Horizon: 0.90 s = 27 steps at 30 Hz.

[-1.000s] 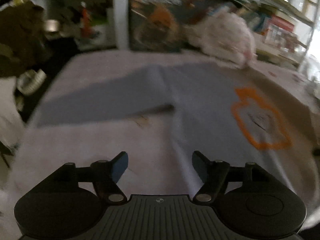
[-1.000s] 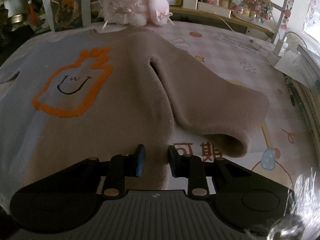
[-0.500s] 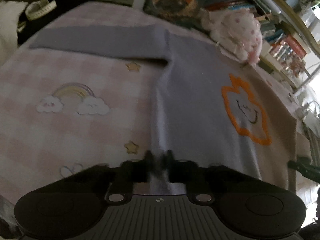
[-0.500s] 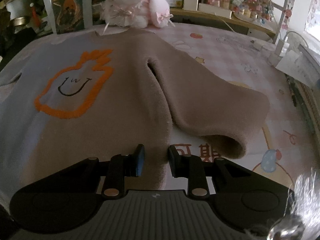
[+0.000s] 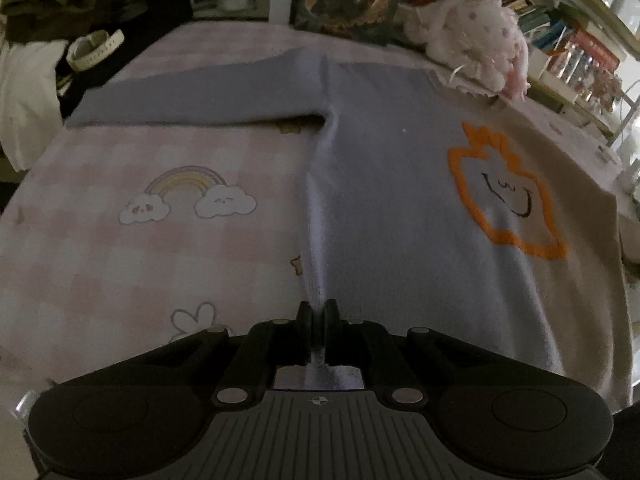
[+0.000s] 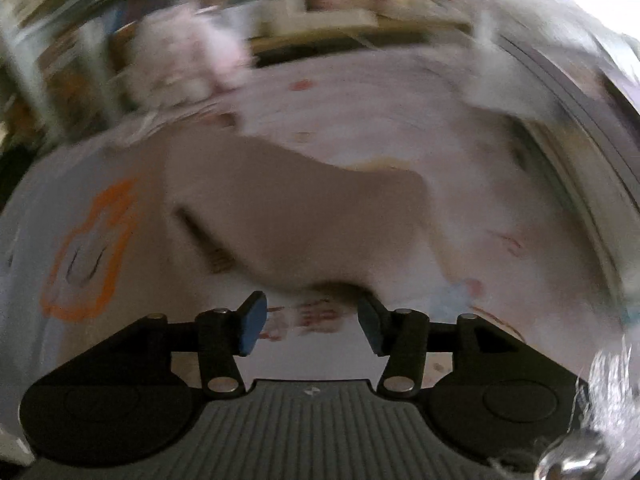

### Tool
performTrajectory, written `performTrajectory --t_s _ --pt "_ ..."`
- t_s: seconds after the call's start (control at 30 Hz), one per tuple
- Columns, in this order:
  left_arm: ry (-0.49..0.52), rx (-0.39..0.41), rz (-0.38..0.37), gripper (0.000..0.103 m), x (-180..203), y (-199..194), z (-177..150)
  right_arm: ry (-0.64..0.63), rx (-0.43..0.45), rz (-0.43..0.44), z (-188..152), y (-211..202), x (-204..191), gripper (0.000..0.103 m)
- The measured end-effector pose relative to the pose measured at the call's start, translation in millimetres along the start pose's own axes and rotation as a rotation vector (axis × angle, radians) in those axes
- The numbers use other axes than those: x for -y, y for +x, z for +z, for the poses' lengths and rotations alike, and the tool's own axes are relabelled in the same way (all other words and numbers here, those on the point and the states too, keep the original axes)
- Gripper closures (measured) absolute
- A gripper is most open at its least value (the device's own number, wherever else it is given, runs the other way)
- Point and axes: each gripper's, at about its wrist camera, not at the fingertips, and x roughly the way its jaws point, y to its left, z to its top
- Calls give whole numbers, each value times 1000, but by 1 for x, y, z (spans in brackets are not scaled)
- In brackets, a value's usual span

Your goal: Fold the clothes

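Note:
A sweater (image 5: 400, 184), lavender on its left half and tan on its right, lies flat with an orange outlined smiley on its chest. My left gripper (image 5: 318, 312) is shut on the sweater's lower left hem, and a ridge of cloth rises from it. The lavender sleeve (image 5: 192, 96) stretches out to the left. In the blurred right wrist view my right gripper (image 6: 310, 324) is open and empty, just before the cuff of the tan sleeve (image 6: 312, 216).
A pink checked cloth with rainbow and cloud prints (image 5: 188, 196) covers the table. A pink plush toy (image 5: 476, 36) sits at the far edge by the collar. Shelves of books stand behind. Dark clutter lies off the left edge (image 5: 96, 48).
My left gripper has closed on the sweater's hem. My right gripper has let go of the hem, opened wide and swung right towards the tan sleeve's cuff.

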Motion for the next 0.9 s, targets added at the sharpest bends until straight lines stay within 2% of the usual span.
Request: performTrajectory --t_s 0.03,0.13,0.23,0.3,0.33,0.37,0.4,0.5,0.57,0.63,0.7,0.73,0.77,0.87,0.9 --pt "-1 3 1 98 0 0 -1 65 -12 11 2 0 11 55" --pt "-6 12 4 97 0 -1 -3 270 -56 138 1 11 35 55" --pt "-20 14 0 96 -1 -1 -2 447 -29 211 3 24 49 55" --pt "-25 17 0 96 -1 -1 -2 518 11 187 11 29 55 59" --pt "-26 20 3 96 0 -1 -3 551 32 173 15 32 58 71" --pt "-27 23 6 96 0 -1 -4 543 61 122 21 32 58 92" --pt "-28 26 9 96 1 -1 -5 531 92 72 26 33 58 96" --pt "-30 32 15 96 2 -1 -5 272 268 32 44 11 30 98" --pt "-34 34 20 96 3 -1 -6 25 414 45 47 -12 0 98" --pt "-32 35 27 96 4 -1 -6 -131 469 13 44 -19 -20 98" --pt "-28 37 35 96 6 -1 -6 -161 419 -141 45 -1 -21 97" --pt "-27 38 35 96 5 -1 -6 -155 372 -189 44 11 -16 89" --pt "-26 38 33 96 5 -1 -6 -150 326 -235 44 23 -11 74" --pt "-18 28 26 96 4 -1 -4 -131 173 -201 36 45 0 57" --pt "-13 25 25 96 3 -1 -4 -106 161 -171 32 44 2 54"
